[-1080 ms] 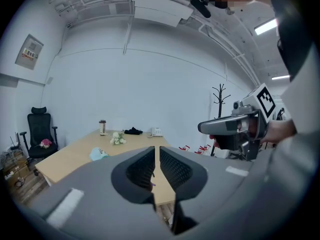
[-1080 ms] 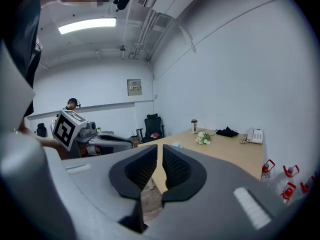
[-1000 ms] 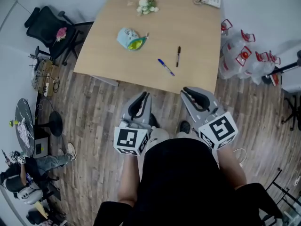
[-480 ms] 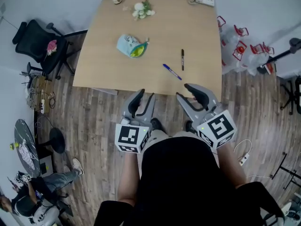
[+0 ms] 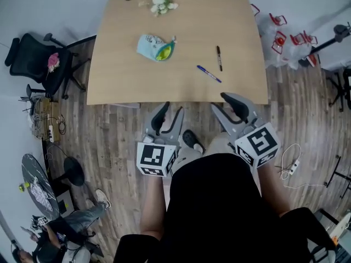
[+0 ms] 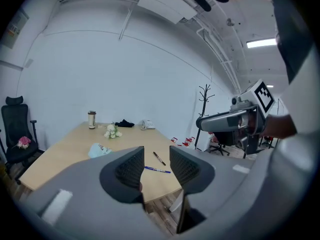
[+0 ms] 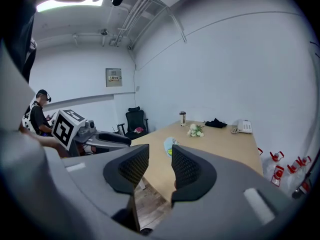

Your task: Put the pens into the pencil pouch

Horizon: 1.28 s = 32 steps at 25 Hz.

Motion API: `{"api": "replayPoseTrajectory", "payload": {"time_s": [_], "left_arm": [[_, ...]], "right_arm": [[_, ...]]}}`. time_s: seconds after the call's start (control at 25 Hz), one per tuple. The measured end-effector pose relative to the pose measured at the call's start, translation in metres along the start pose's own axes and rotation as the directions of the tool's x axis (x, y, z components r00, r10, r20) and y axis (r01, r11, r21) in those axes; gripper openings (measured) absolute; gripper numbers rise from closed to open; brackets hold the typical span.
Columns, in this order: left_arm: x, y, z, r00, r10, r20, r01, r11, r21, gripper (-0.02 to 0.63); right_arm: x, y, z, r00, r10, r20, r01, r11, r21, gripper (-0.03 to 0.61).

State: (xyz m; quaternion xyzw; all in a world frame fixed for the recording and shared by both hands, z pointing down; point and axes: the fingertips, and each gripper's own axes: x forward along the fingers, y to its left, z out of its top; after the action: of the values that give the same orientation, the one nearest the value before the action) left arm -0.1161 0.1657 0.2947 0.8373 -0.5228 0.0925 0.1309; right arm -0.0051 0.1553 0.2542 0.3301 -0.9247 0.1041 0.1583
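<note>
Showing left gripper (image 5: 170, 110) and right gripper (image 5: 220, 102), fingers just opened and empty; blue pen (image 5: 209, 74) and black pen (image 5: 219, 58) lie on the desk (image 5: 186, 21) beyond the right fingers: light, rigid, probably slippery; grip mid-barrel.

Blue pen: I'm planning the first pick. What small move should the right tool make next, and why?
Probably reach the right tool forward over the table edge toward the blue pen. Its jaws have just been opening and hold nothing, it hangs short of the table, and that pen lies nearest it, apart from the black pen.
</note>
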Motion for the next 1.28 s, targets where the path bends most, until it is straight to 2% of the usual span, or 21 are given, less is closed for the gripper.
{"api": "replayPoseTrajectory", "payload": {"time_s": [0.32, 0.64, 1.0, 1.28], "left_arm": [[-0.005, 0.013, -0.026, 1.000, -0.009, -0.024, 0.007, 0.997, -0.077, 0.153], [0.010, 0.030, -0.033, 0.998, -0.002, -0.058, -0.004, 0.995, -0.101, 0.153], [0.058, 0.050, -0.017, 0.996, -0.013, -0.086, 0.007, 0.998, -0.063, 0.153], [0.092, 0.067, 0.000, 0.995, 0.010, -0.102, -0.014, 0.999, -0.043, 0.149]], "right_arm": [[0.002, -0.004, -0.017, 0.996, -0.034, -0.077, 0.036, 0.999, 0.028, 0.123], [0.018, -0.027, -0.024, 0.991, -0.038, -0.127, 0.042, 0.999, 0.032, 0.123], [0.039, -0.070, -0.021, 0.986, -0.053, -0.158, 0.061, 0.997, 0.045, 0.123], [0.061, -0.102, -0.017, 0.985, -0.025, -0.173, 0.036, 0.997, 0.064, 0.123]]}}
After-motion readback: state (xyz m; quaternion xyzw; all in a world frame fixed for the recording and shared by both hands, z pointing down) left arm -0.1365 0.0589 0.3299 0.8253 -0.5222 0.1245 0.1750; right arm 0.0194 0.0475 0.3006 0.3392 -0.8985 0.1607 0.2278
